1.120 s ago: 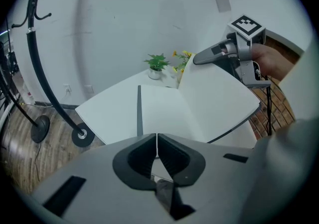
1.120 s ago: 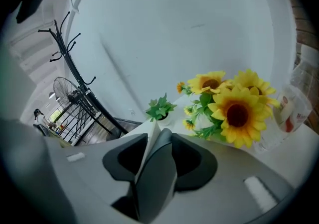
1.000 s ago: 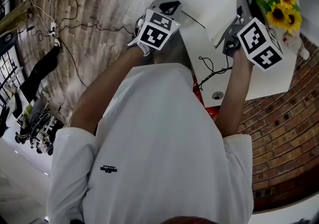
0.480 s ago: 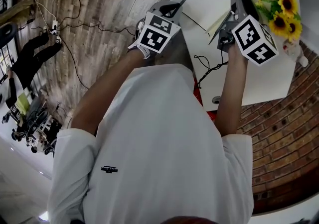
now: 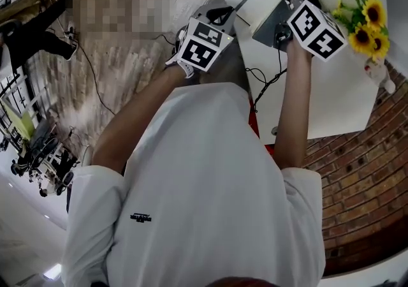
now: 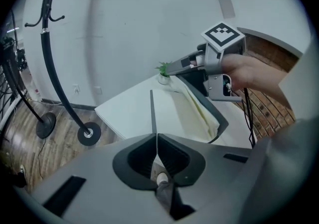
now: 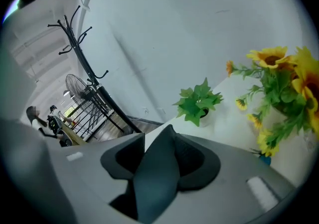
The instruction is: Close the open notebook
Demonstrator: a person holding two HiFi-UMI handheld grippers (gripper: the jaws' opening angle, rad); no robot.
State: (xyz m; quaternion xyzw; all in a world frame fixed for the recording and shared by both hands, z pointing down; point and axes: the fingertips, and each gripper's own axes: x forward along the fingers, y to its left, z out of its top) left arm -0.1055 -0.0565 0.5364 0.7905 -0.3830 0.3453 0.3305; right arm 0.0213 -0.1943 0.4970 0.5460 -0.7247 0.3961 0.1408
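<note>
Right claw [image 7: 158, 161] on raised notebook cover [image 5: 269, 23], jaws just widening — left claw [image 6: 156, 153] shut on other cover [image 6: 152, 113]. Light, bendy; hold outer edge.

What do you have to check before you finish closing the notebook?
1. The left gripper pinches the notebook at its left edge: ok.
2. The grey cover sits between the jaws of the right gripper: ok, though they have just been opening.
3. That cover is lifted above the cream pages: ok.
4. The sunflowers are out of the cover's way: ok.
5. The notebook is fully shut: not ok.
</note>
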